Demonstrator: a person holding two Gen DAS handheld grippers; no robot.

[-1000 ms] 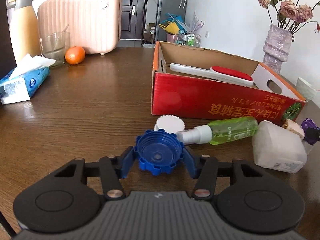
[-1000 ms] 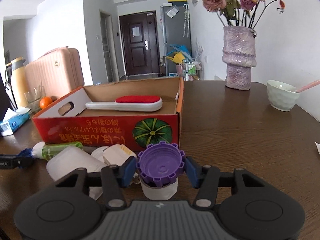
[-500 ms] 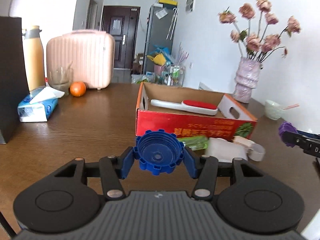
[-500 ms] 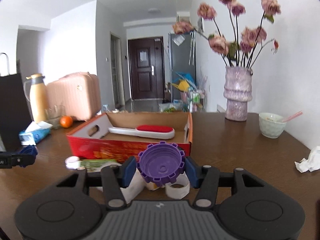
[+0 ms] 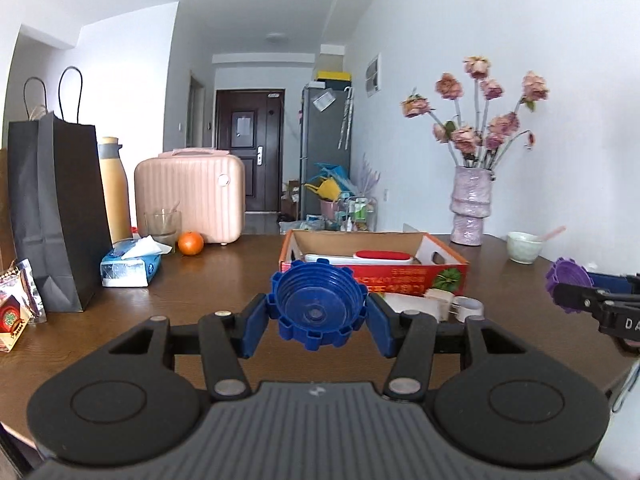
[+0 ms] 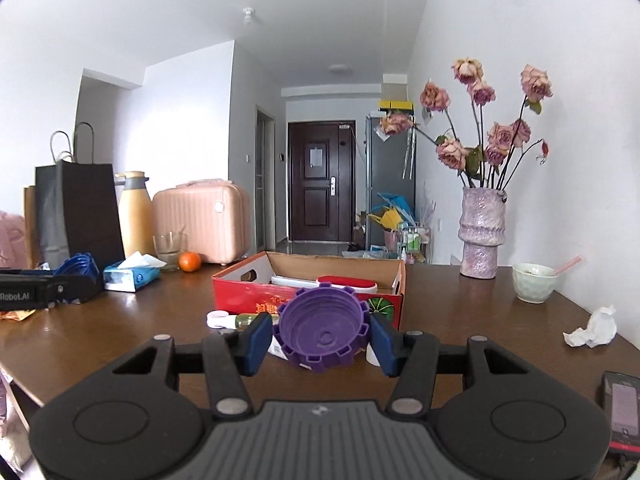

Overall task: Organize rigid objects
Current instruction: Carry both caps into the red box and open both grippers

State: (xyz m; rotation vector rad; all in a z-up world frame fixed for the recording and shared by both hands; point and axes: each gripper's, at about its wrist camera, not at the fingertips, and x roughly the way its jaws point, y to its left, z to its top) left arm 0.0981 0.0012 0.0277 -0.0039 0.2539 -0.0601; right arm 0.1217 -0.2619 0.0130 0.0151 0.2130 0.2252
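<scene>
My left gripper (image 5: 318, 311) is shut on a blue notched cap (image 5: 316, 304) and holds it above the table. My right gripper (image 6: 322, 336) is shut on a purple notched cap (image 6: 322, 330), also held above the table. Both are on the near side of the red cardboard box (image 5: 400, 276), which holds a white and red brush (image 5: 360, 257). The box also shows in the right wrist view (image 6: 248, 288). A green spray bottle (image 6: 246, 320), a white cap (image 6: 218, 317) and a white container (image 5: 404, 302) lie in front of the box.
A black paper bag (image 5: 56, 212), tissue pack (image 5: 130, 264), glass (image 5: 162, 228), orange (image 5: 191, 243), pink case (image 5: 190, 196) and yellow flask stand at the left. A vase (image 6: 482, 232), bowl (image 6: 534, 282), crumpled tissue (image 6: 594, 328) and phone (image 6: 622, 408) are at the right.
Both grippers have risen and pulled back from the box, each keeping its cap. The objects on the table look smaller and farther away.
</scene>
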